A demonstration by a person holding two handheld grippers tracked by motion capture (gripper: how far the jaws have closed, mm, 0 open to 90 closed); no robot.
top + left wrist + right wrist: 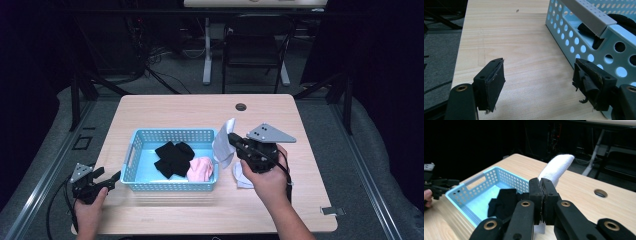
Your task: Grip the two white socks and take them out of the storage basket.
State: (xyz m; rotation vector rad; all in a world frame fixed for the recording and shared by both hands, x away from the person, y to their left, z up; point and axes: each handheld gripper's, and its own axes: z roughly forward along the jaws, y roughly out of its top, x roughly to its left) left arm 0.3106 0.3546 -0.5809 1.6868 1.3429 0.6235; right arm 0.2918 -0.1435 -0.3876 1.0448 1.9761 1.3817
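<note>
Knitted cloth sock (556,168); perforated, probably plastic basket (172,135).

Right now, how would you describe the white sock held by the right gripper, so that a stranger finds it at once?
Look at the light blue basket on the wooden table. Just past its right end, the right gripper is shut on a white sock hanging above the tabletop. It is lifted and pinched, unlike the black and pink ones in the basket and the white one on the table.

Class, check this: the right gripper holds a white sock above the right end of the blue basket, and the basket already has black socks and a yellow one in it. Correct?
Not quite. The right gripper does hold the white sock by the blue basket, and the black socks are inside, but the other sock is pink, as the high view shows.
</note>
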